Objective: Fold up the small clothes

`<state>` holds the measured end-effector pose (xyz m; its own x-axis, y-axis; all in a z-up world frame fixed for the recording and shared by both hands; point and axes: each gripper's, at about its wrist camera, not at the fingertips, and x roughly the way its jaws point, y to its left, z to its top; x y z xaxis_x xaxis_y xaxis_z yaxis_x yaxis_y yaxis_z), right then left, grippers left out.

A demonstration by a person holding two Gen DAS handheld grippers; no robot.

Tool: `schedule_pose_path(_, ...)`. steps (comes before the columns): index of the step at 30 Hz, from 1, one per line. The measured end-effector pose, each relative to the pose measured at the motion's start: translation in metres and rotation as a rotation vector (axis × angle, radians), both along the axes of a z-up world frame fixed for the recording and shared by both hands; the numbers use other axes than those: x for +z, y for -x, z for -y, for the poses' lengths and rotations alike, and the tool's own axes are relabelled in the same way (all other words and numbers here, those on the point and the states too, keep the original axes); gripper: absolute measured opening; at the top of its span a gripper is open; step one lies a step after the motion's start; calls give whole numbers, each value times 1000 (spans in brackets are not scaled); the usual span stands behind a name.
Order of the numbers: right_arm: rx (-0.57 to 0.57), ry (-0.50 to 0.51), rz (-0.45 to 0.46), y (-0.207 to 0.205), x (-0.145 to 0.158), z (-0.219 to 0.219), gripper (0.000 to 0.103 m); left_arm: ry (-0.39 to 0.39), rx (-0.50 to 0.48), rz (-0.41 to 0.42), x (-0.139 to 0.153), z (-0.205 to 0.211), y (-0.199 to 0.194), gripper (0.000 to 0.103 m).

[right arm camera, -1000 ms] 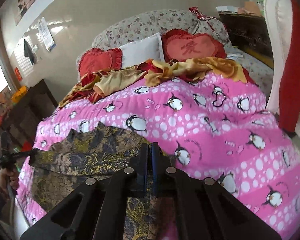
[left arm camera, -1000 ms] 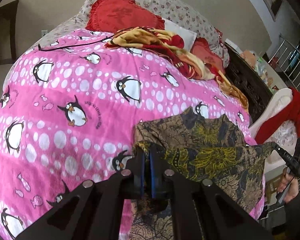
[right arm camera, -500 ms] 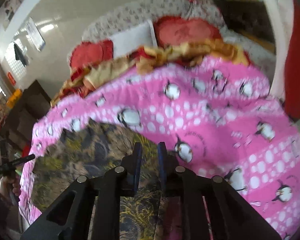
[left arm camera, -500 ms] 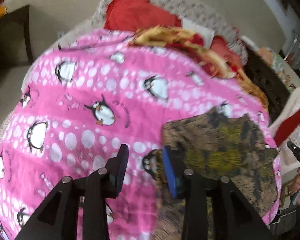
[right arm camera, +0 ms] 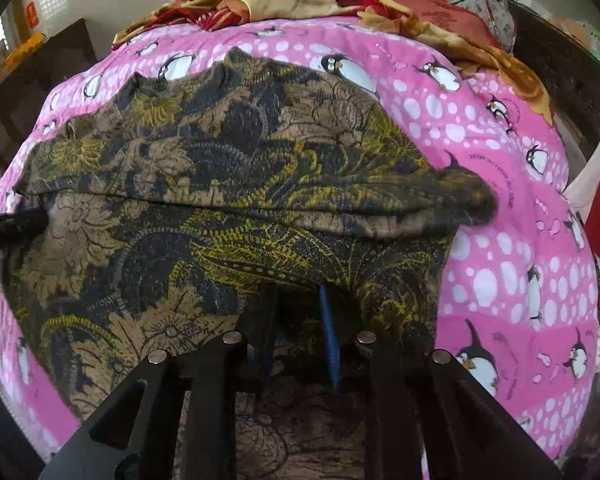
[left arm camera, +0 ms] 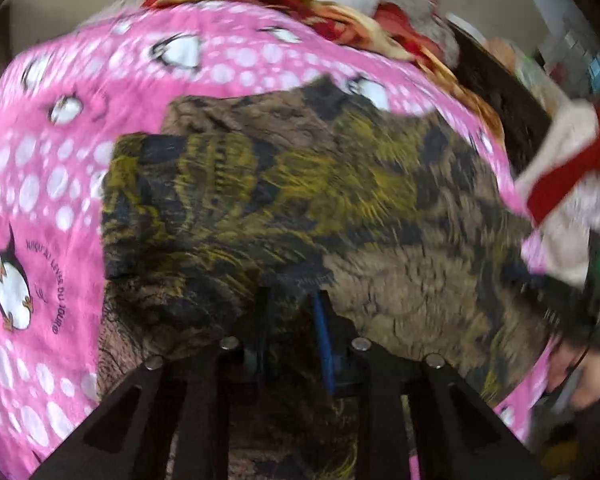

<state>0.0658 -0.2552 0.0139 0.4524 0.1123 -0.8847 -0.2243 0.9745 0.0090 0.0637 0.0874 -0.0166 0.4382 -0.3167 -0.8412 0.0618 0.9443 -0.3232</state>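
Garment [right arm camera: 236, 184], brown with yellow and black print, lies on the pink penguin bedspread [right arm camera: 500, 184] with its upper part folded down across the middle. My left gripper [left arm camera: 290, 308] hovers over the near hem, jaws parted with a narrow gap, gripping nothing; that view is blurred. My right gripper [right arm camera: 300, 300] sits likewise over the near hem, jaws parted. Beyond the garment, a crumpled red-and-gold cloth [right arm camera: 300, 4] and red pillows [right arm camera: 432, 4] occupy the far bed edge. Bare bedspread lies right of the garment.
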Motion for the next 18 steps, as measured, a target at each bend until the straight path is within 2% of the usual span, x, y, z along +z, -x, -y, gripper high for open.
schedule_pose_path(2,-3,-21,-23,-7,1,4,10,15,19,-13,3,-6,-14,20)
schedule_pose_path(5,-2,-58,-33,-24,3,11,10,8,25,11,11,-8,-35,20)
schedule_pose_path(7,-10,-89,-30,-39,4,16,10,19,51,39,19,-16,-51,20)
schedule_pose_path(8,-16,-108,-20,-47,6,18,10,4,76,81,28,-22,-62,20)
schedule_pose_path(10,-24,-148,41,-66,14,18,10,-59,128,138,39,-35,-85,24)
schedule_pose_path(11,-40,-155,79,-73,23,20,10,-66,160,140,45,-46,-97,24)
schedule_pose_path(13,-96,-182,149,-86,42,29,10,-12,181,128,50,-58,-109,24)
schedule_pose_path(15,-126,-220,198,-88,57,38,10,-12,173,147,57,-56,-107,24)
schedule_pose_path(18,-136,-242,246,-81,69,44,10,-99,121,219,62,-31,-91,28)
